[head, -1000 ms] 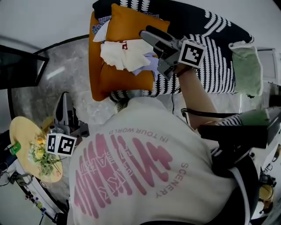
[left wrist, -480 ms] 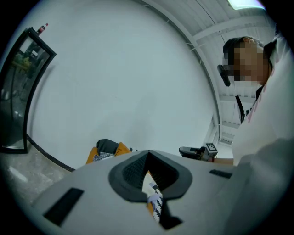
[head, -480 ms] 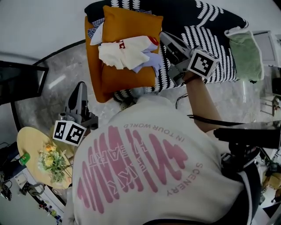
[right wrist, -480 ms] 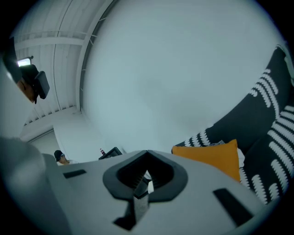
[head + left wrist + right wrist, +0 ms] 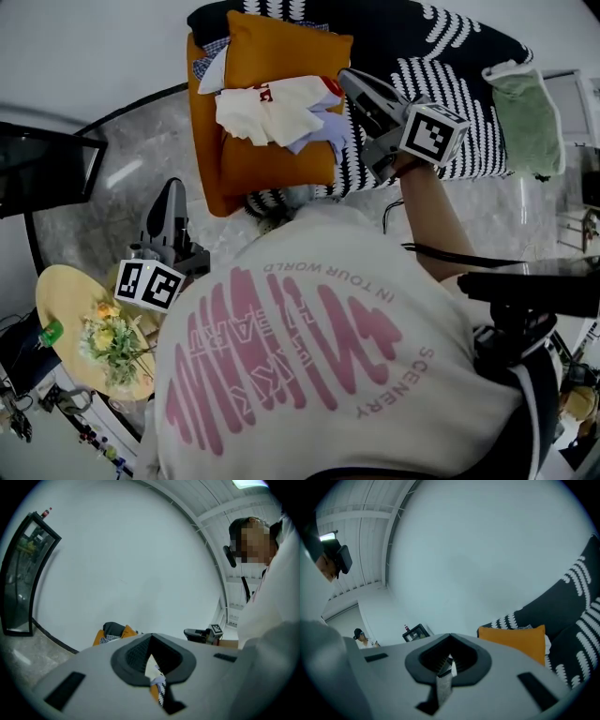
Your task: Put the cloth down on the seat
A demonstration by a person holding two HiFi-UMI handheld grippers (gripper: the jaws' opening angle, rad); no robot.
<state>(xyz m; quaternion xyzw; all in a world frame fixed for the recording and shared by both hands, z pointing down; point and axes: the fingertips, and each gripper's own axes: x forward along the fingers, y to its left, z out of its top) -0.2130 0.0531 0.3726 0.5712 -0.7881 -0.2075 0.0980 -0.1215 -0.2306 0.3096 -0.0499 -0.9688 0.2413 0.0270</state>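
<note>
A white cloth (image 5: 267, 112) and a lavender cloth (image 5: 323, 127) lie crumpled on the orange seat cushion (image 5: 272, 169), in front of an orange back cushion (image 5: 281, 52). In the head view my right gripper (image 5: 345, 77) hovers just right of the cloths. Its jaws are shut, and nothing shows between them in the right gripper view (image 5: 449, 660). My left gripper (image 5: 174, 187) hangs low at the left over the marble floor, apart from the seat. Its jaws meet and hold nothing (image 5: 151, 656). The orange cushion (image 5: 127, 631) shows beyond them.
A black-and-white patterned throw (image 5: 450, 66) covers the sofa at the right, with a green cloth (image 5: 525, 112) at its end. A round yellow table (image 5: 56, 300) with flowers (image 5: 108, 342) stands at the lower left. A dark glass cabinet (image 5: 42, 169) stands at the left.
My right gripper has shut its jaws and drawn back to the right, off the cloths, which stay on the cushion. My left gripper has risen a little toward the seat.
</note>
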